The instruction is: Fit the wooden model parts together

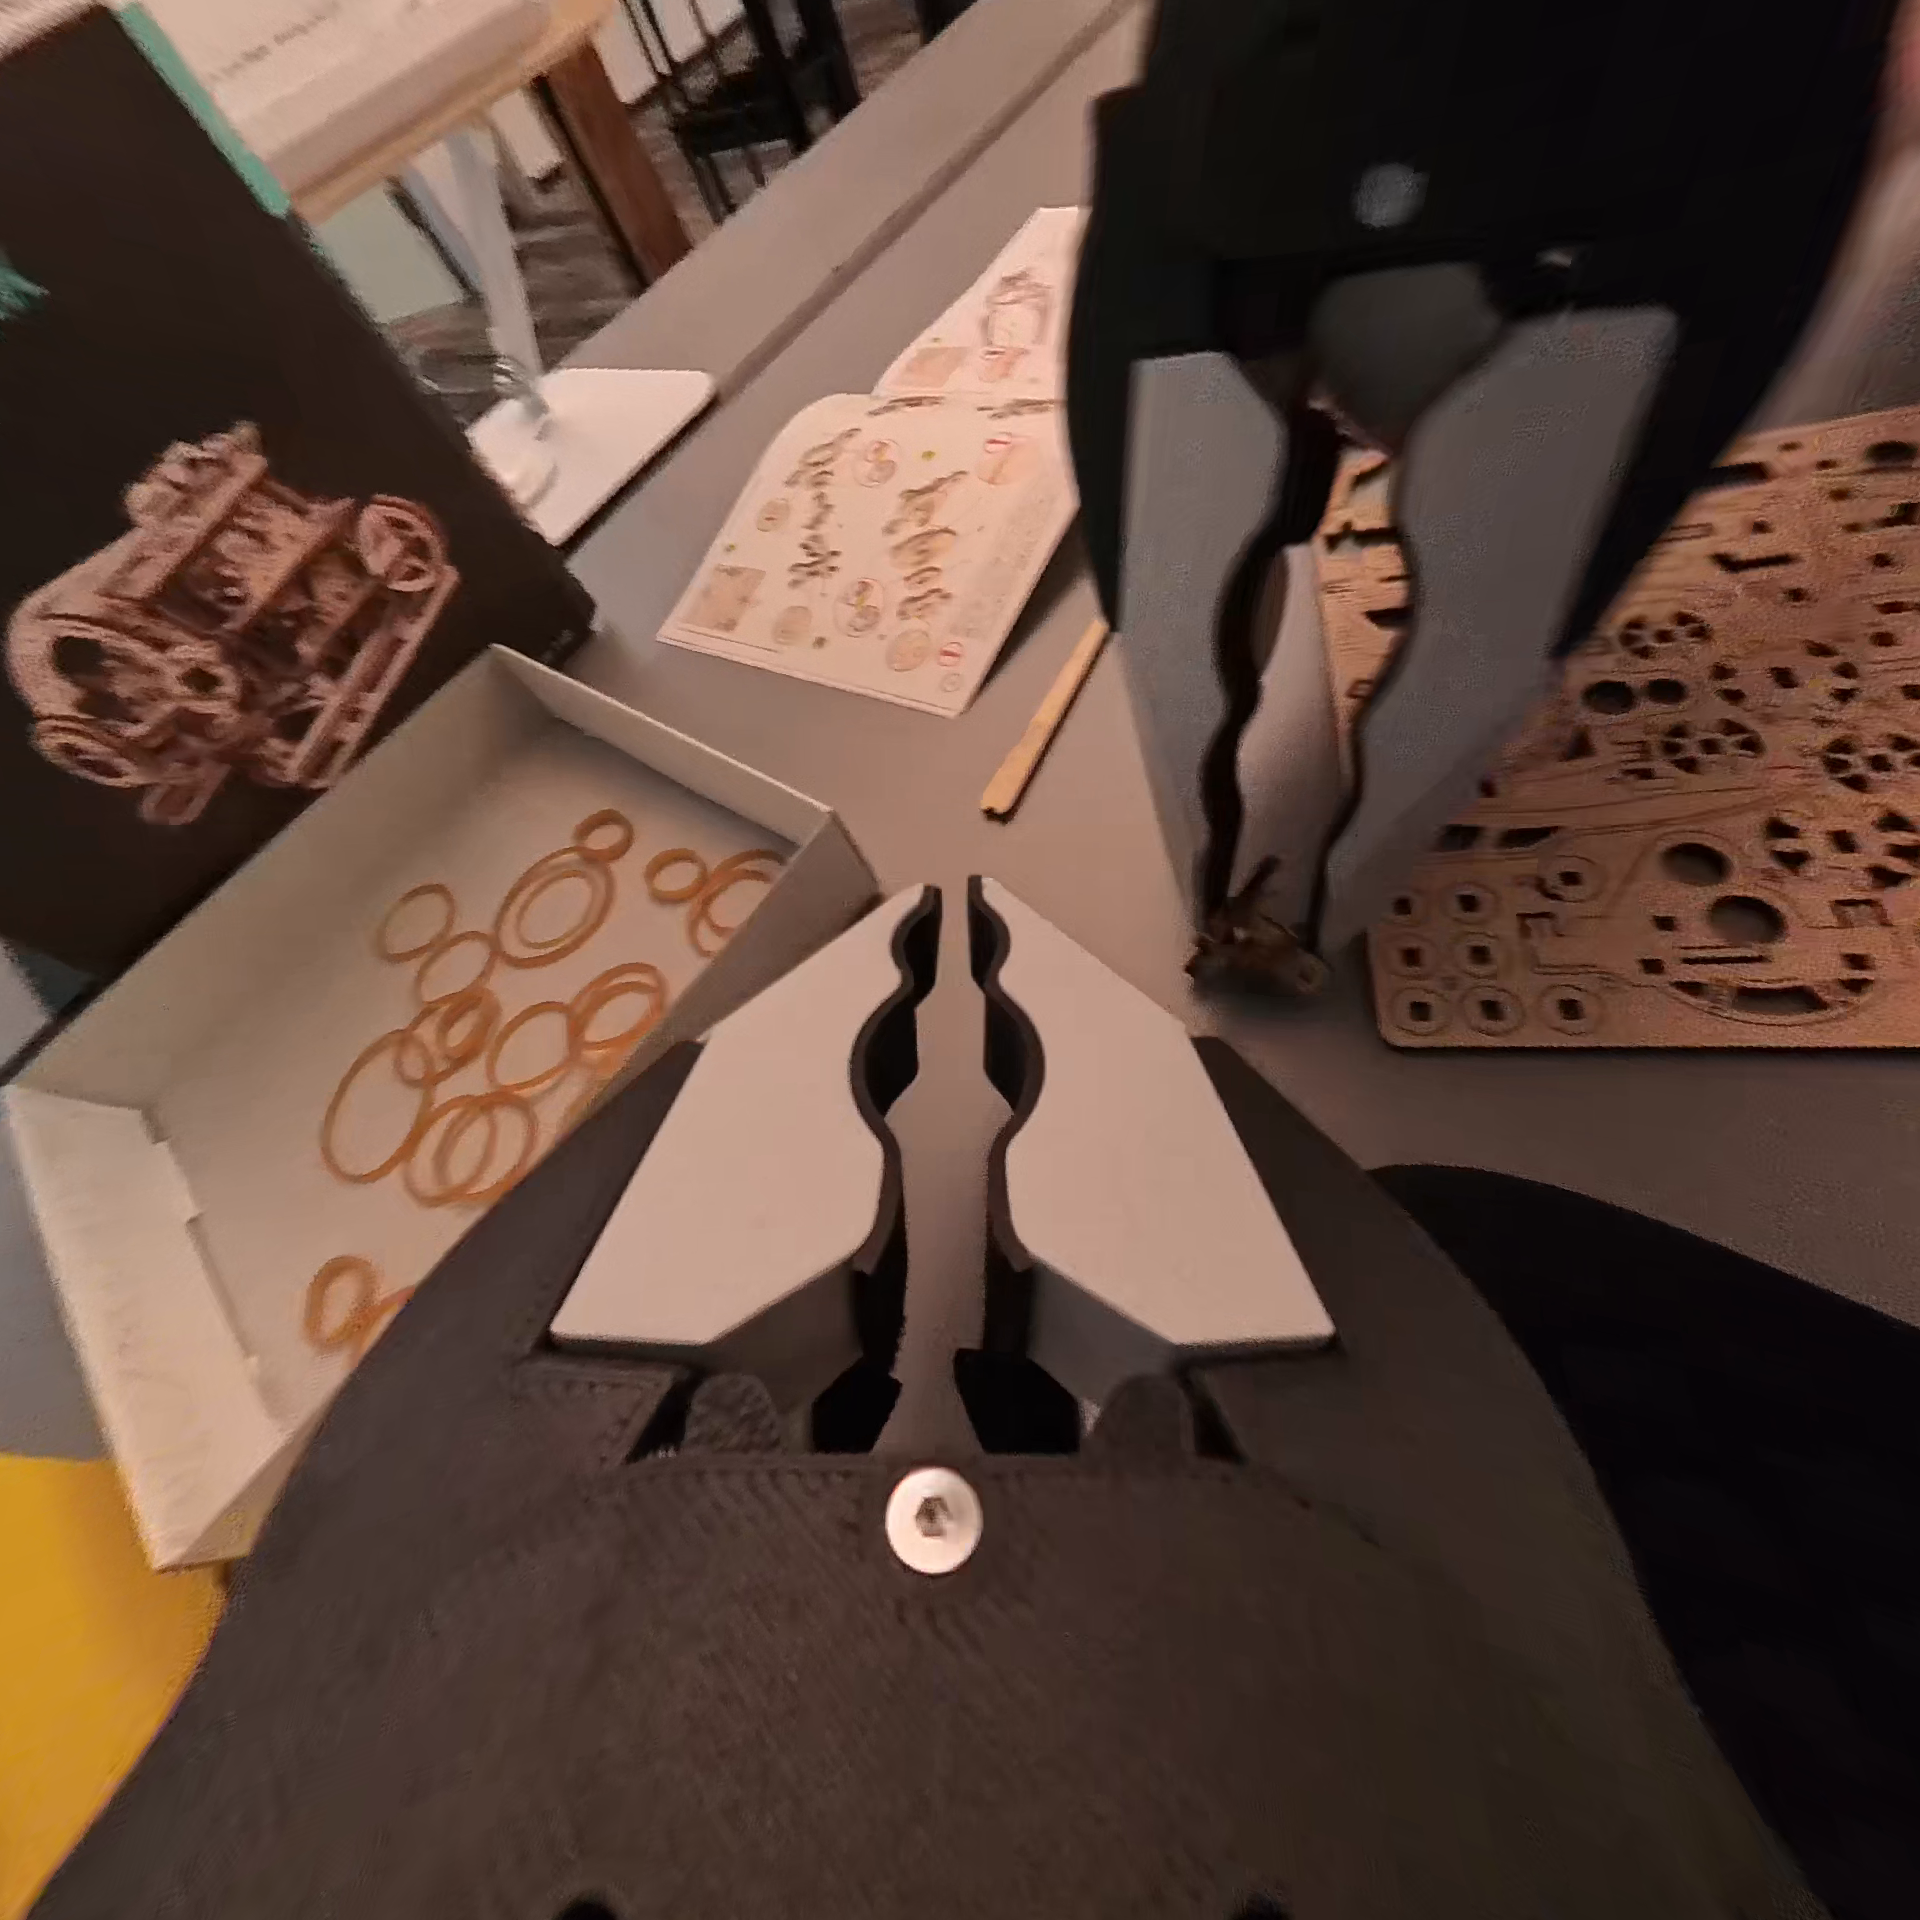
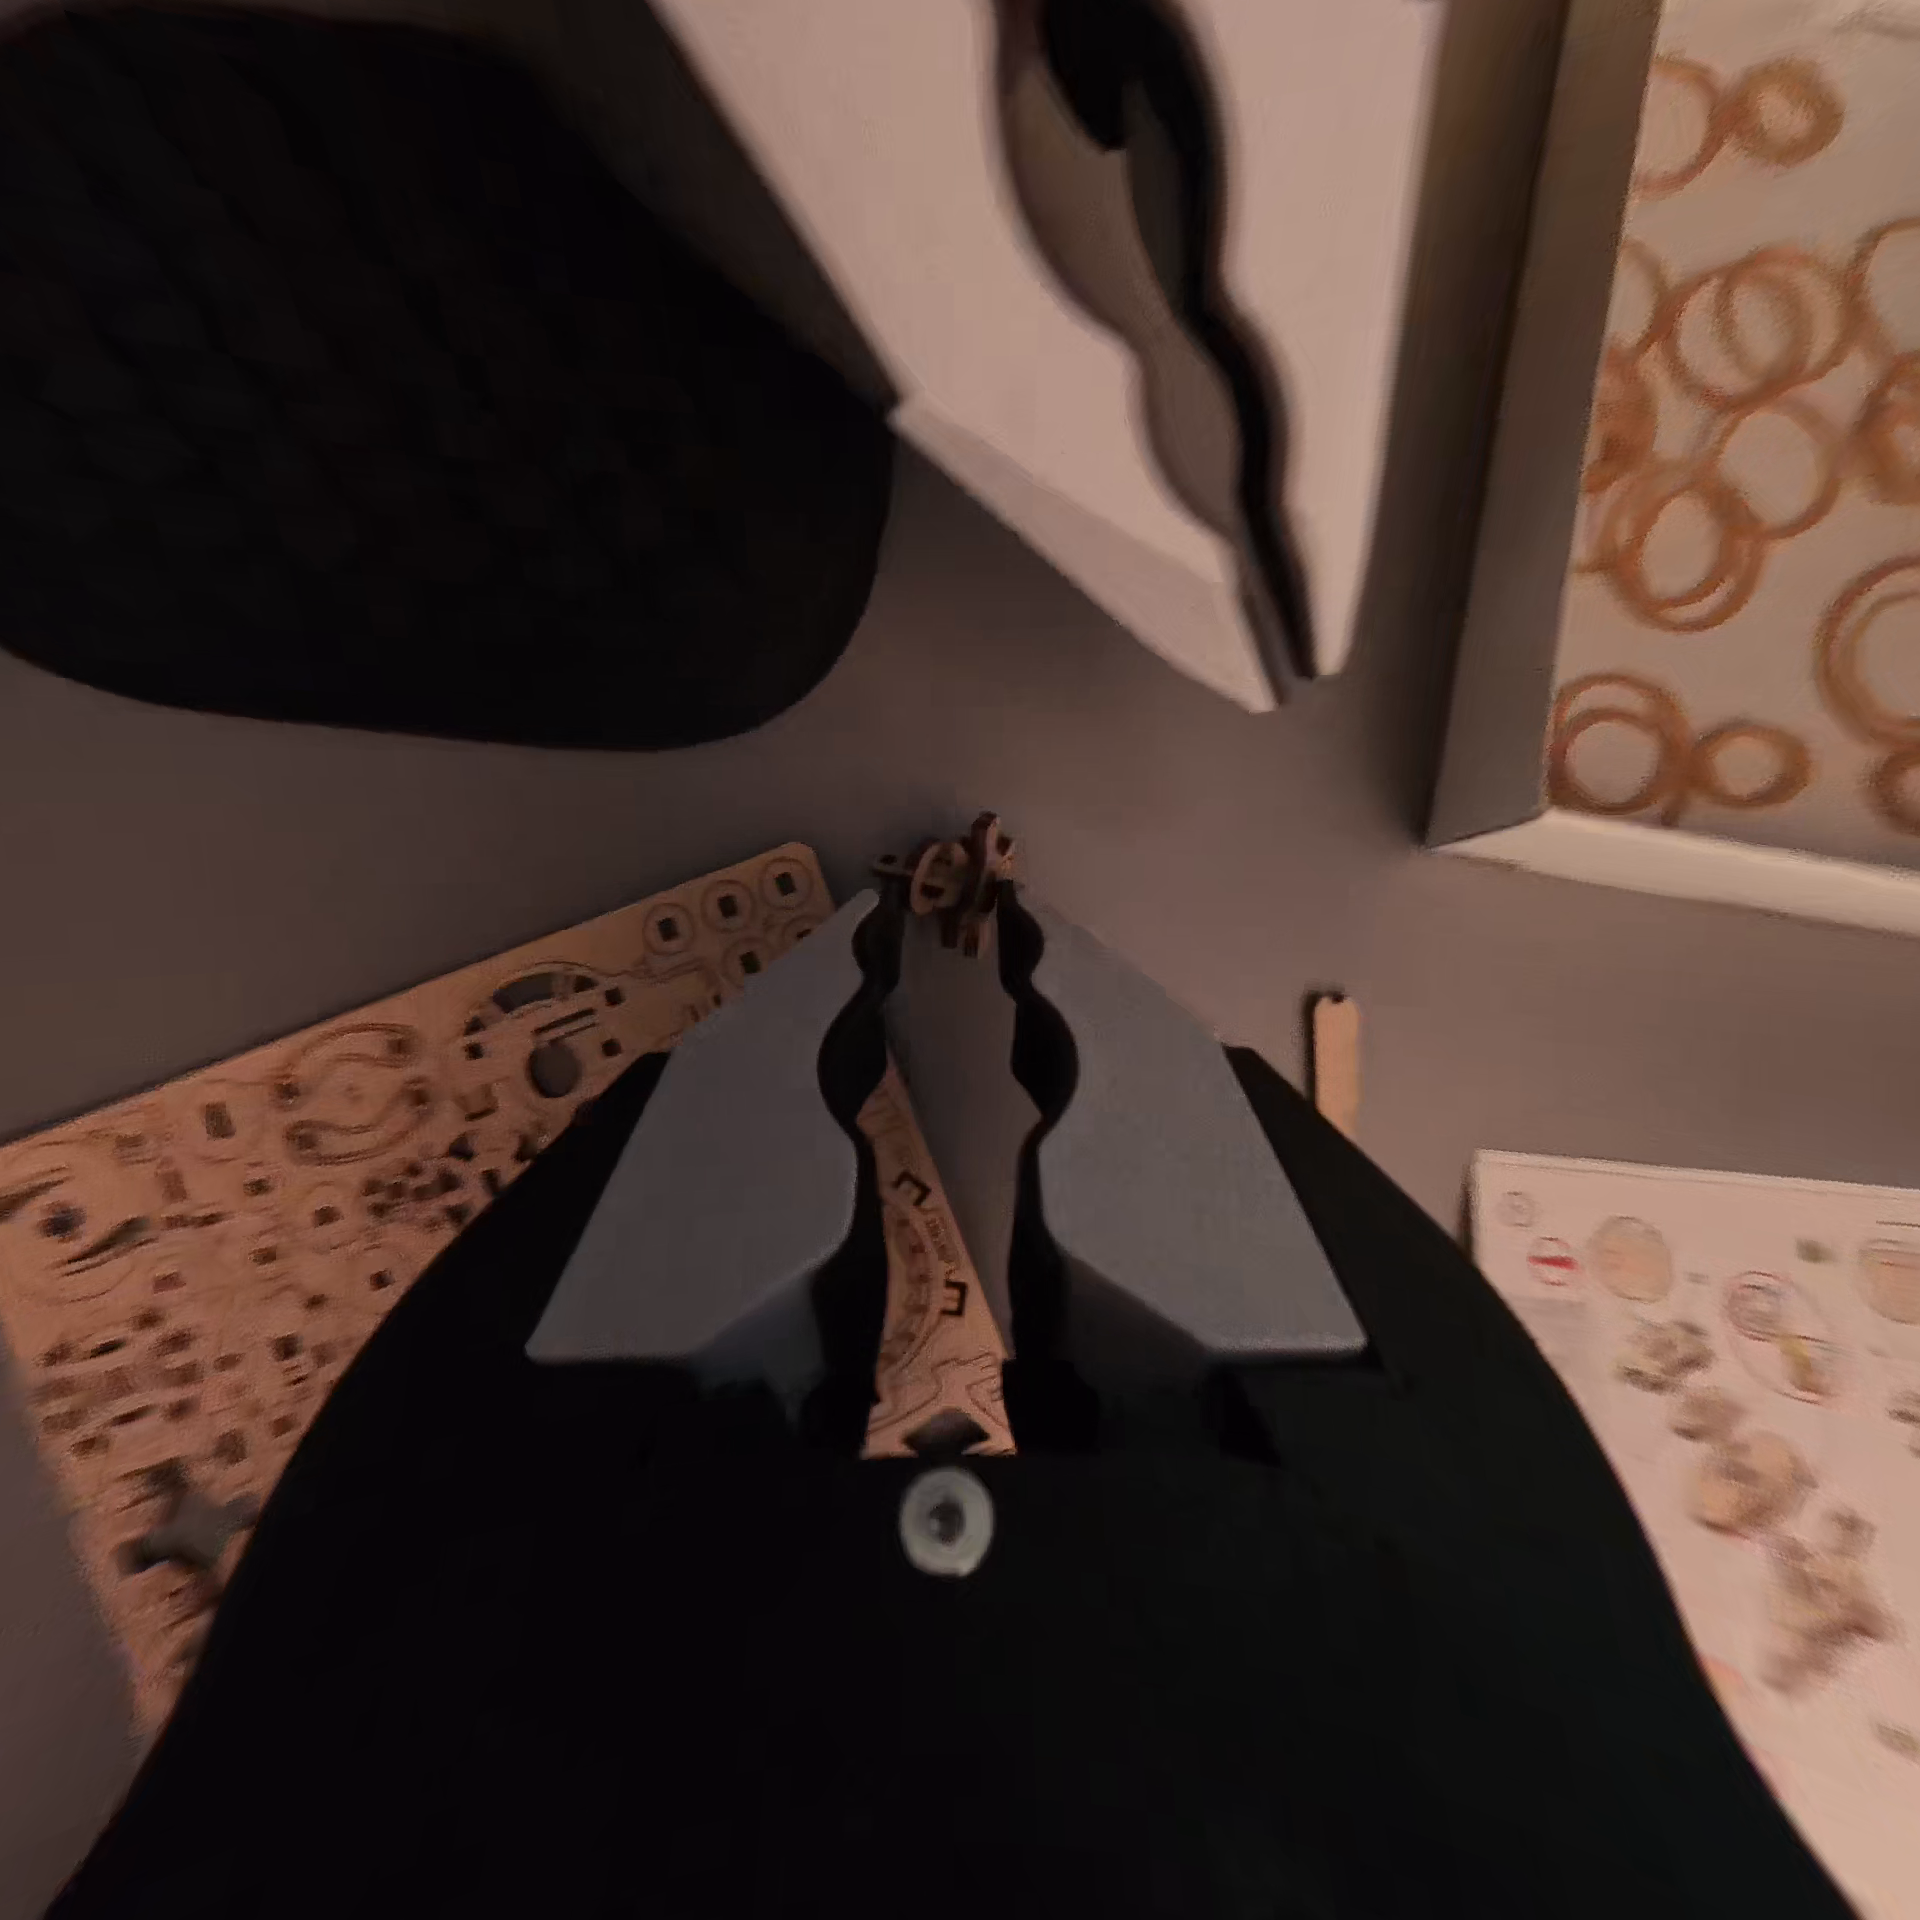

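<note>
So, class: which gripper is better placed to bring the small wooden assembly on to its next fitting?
Probably the right gripper: its tips already pinch the small wooden assembly just above the table. The left gripper holds nothing, its fingers nearly closed.

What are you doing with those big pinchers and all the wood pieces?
A person is building a wooden model with a hand-held gripper in each hand. The right hand-held gripper pinches a small wooden assembly at its fingertips, just above the grey table. The left hand-held gripper is nearly closed and empty. Nearby lie a cut-out wooden sheet, an instruction booklet and a box of rubber bands.
</note>
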Tool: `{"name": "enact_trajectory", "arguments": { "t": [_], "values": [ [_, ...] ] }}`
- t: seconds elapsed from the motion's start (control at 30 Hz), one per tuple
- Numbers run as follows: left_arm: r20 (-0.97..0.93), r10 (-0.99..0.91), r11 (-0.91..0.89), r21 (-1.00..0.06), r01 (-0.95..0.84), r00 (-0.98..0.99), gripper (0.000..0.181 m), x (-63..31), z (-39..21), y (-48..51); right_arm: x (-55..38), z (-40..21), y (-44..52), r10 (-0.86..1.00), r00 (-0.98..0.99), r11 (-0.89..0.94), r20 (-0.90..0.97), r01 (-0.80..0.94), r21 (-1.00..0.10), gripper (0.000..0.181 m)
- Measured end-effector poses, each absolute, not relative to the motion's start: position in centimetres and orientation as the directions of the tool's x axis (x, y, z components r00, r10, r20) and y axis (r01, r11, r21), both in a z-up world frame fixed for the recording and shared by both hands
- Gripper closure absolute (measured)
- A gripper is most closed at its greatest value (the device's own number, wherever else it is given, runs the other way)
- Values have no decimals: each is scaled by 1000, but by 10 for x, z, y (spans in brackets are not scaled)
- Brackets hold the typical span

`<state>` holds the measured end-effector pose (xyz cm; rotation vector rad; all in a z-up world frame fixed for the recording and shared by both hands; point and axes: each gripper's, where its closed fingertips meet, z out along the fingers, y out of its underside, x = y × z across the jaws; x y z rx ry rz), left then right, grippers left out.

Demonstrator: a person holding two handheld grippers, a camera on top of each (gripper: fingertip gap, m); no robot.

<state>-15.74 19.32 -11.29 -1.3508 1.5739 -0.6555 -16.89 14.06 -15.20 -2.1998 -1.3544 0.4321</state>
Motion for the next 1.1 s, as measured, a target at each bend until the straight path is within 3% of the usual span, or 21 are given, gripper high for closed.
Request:
{"name": "enact_trajectory", "arguments": {
  "t": [0.1,0.2,0.4,0.53,0.7,0.77,0.9,1.0,1.1],
  "values": [
    [-239,-971,223,-854,-471,-25,169,-155,-121,181,-171,-142,130,813,420,-581,-402,550,-600,165],
    [-224,-972,230,-842,-488,-71,167,-155,-127,175,-165,-137,134,688,362,-724,-629,407,-558,164],
    [-214,-974,225,-842,-491,-79,169,-155,-128,174,-146,-142,154,708,430,-705,-559,389,-594,156],
    [-228,-969,243,-836,-491,-91,170,-155,-128,172,-145,-134,156,820,421,-562,-387,469,-681,157],
    [-250,-963,265,-825,-499,-97,172,-156,-130,172,-147,-145,147,915,371,-377,-158,651,-659,164],
    [-252,-963,266,-826,-498,-96,172,-156,-130,172,-150,-147,147,926,357,-341,-121,660,-670,178],
    [-251,-963,267,-825,-498,-101,172,-156,-131,171,-157,-137,141,835,375,-548,-402,505,-667,179],
    [-245,-963,266,-830,-491,-108,172,-156,-129,170,-156,-135,135,599,349,-796,-721,358,-489,178],
    [-224,-966,258,-836,-485,-127,169,-156,-129,167,-148,-153,138,567,419,-819,-709,375,-434,175]
  ]
}}
